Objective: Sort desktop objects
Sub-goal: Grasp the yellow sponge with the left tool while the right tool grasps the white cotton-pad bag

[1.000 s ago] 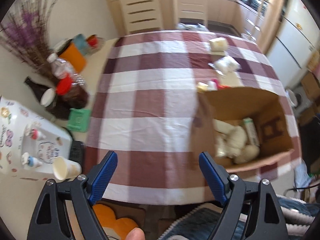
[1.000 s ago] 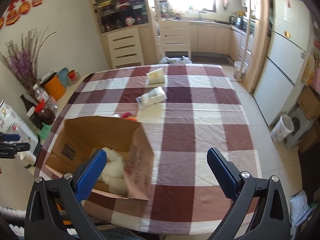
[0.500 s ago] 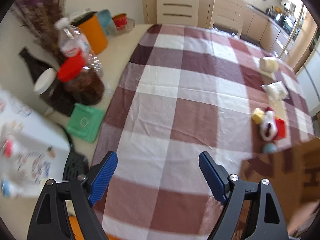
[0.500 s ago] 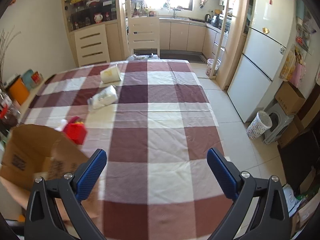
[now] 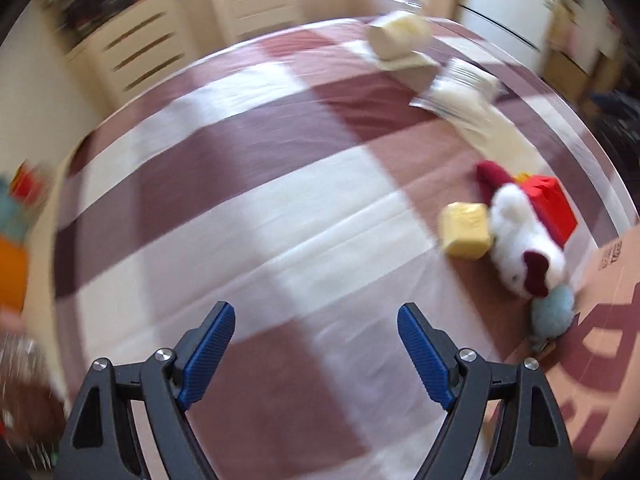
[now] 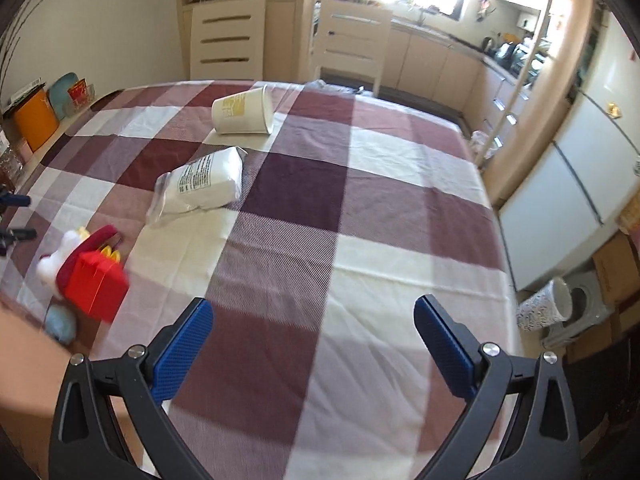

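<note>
A: Both our grippers, left gripper (image 5: pixel 316 340) and right gripper (image 6: pixel 314 344), hang empty with jaws wide apart.

B: Nearest us, the plush toy (image 5: pixel 520 248) lies ahead-right of the left jaws, long axis running away from us, against the cardboard box (image 5: pixel 608 320).

A: The yellow block (image 5: pixel 466 230) touches it; the red carton (image 6: pixel 98 286) crowds behind.

B: Farther off we see the white packet (image 6: pixel 200 184), then the tipped paper cup (image 6: pixel 242 111).

Home kitchen-diner: fridge (image 6: pixel 576 184), cabinets (image 6: pixel 432 68), checked tablecloth (image 6: pixel 360 240).

Left gripper (image 5: pixel 316 336) and right gripper (image 6: pixel 314 330) look alike: black triangular cut-out frames along the frame bottom, silver round screws, ribbed blue finger pads (image 6: pixel 182 350).
</note>
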`<move>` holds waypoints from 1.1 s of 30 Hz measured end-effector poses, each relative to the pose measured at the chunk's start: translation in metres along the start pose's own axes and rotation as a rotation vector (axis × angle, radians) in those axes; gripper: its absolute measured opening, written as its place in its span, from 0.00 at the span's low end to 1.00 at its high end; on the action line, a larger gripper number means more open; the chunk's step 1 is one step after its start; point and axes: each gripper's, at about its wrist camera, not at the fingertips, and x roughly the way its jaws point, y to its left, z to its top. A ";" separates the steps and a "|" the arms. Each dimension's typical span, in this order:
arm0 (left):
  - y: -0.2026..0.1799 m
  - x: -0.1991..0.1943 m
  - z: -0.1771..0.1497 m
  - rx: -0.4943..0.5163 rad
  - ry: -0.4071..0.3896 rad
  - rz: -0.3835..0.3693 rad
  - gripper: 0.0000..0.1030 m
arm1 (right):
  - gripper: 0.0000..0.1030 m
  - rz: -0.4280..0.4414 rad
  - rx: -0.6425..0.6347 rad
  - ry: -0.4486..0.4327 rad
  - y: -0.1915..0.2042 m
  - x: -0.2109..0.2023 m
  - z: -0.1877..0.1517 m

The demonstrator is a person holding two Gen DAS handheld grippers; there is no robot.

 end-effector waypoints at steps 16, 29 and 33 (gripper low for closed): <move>-0.048 0.040 0.054 0.058 -0.045 -0.188 0.82 | 0.99 0.126 -0.105 0.024 0.057 0.059 0.057; 0.007 0.041 0.059 -0.096 -0.048 0.007 0.36 | 0.98 0.077 -0.161 0.135 0.090 0.128 0.095; 0.021 0.039 0.048 -0.128 -0.024 0.038 0.54 | 0.99 -0.035 -0.050 0.144 0.043 0.120 0.084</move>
